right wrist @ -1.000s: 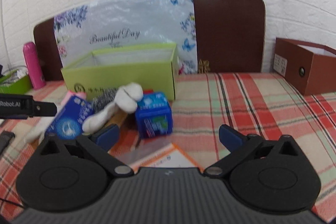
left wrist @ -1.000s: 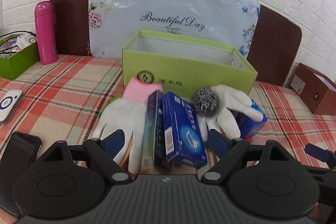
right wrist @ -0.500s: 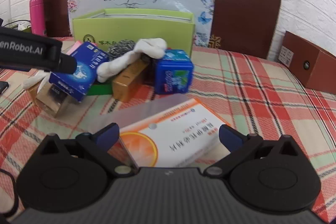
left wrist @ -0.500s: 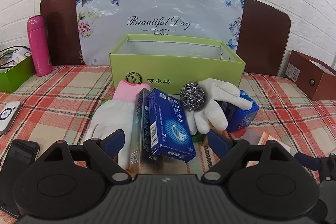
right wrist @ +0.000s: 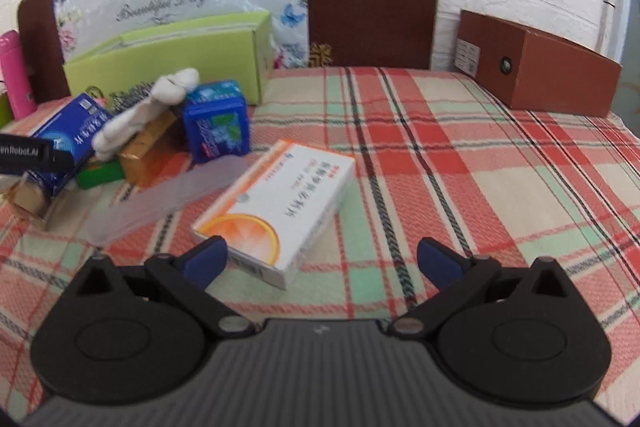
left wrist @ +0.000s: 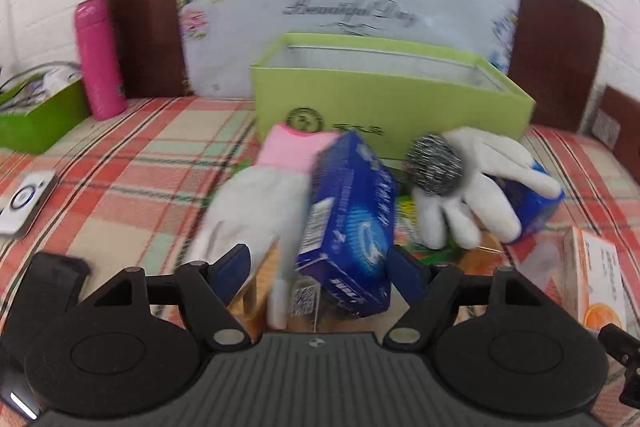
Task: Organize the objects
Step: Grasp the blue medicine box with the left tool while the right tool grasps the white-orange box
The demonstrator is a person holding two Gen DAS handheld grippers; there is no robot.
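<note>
Blue box (left wrist: 349, 223) between closing left jaws

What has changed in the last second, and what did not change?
Both hands moved in and down. The left tool now straddles the blue box, its jaws closing but not yet pressing on it. The right tool, open, swung from the pile to the orange-and-white box, now beside its left finger. Nothing was gripped or released. Gloves, steel scourer and green box stayed put.
</note>
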